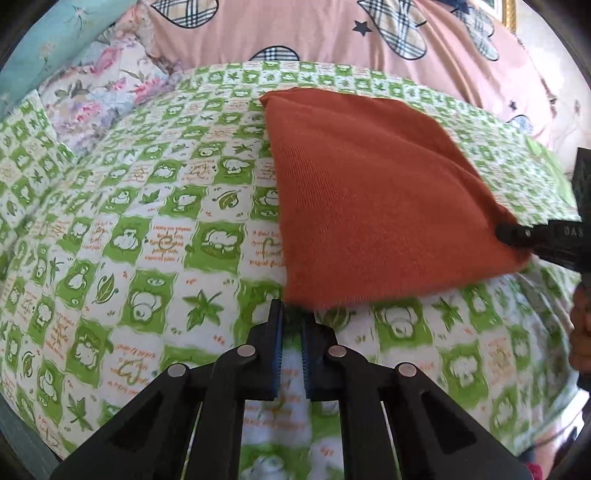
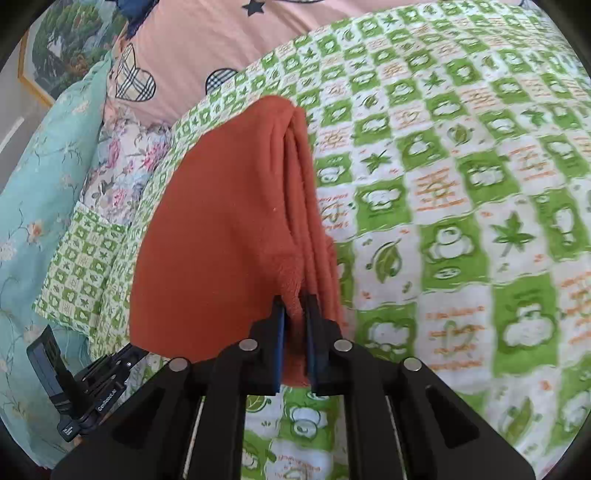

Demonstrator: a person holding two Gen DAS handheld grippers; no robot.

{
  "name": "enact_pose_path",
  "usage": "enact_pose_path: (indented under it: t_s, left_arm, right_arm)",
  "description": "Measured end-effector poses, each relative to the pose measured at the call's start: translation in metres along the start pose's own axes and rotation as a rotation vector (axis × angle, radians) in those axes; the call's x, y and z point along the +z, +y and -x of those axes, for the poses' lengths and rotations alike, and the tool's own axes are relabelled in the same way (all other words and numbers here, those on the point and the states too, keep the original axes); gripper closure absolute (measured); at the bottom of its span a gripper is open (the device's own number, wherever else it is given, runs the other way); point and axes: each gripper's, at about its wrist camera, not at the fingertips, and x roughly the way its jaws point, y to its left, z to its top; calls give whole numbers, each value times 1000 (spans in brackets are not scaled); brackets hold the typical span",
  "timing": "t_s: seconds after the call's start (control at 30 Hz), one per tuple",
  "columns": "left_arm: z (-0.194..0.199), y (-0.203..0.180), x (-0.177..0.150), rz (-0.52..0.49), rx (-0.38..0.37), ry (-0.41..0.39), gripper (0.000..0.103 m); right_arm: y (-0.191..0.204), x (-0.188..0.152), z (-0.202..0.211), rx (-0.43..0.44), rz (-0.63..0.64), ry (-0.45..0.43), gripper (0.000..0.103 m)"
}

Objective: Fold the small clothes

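Note:
A rust-orange knit garment [image 1: 369, 192], folded into several layers, lies over the green-and-white checked bedspread [image 1: 147, 221]. My left gripper [image 1: 293, 314] sits at the garment's near left corner with the jaws narrowly apart; the corner edge hangs just past the tips and no cloth shows between the pads. My right gripper [image 2: 295, 302] is shut on the garment [image 2: 221, 221] at its near corner, with the stacked layers pinched between the blue pads. The right gripper also shows in the left wrist view [image 1: 517, 234] at the garment's right corner.
A pink quilt with plaid hearts [image 1: 295, 33] lies at the head of the bed. A floral pillow [image 1: 103, 85] and a turquoise pillow [image 2: 33, 221] lie to the left. A framed picture [image 2: 62, 48] hangs on the wall.

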Motion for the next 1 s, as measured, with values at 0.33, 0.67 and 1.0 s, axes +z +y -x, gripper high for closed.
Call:
enact_pose_path:
  t_s: [0.33, 0.67, 1.0]
  left_arm:
    - [37, 12, 39, -7, -331, -110, 95]
    - [-32, -4, 39, -5, -385, 27, 96]
    - [-36, -5, 39, 34, -392, 34, 96]
  right_arm:
    - [59, 57, -8, 84, 84, -98, 89]
    - [16, 115, -103, -39, 15, -66, 103]
    - [29, 113, -83, -64, 22, -106, 103]
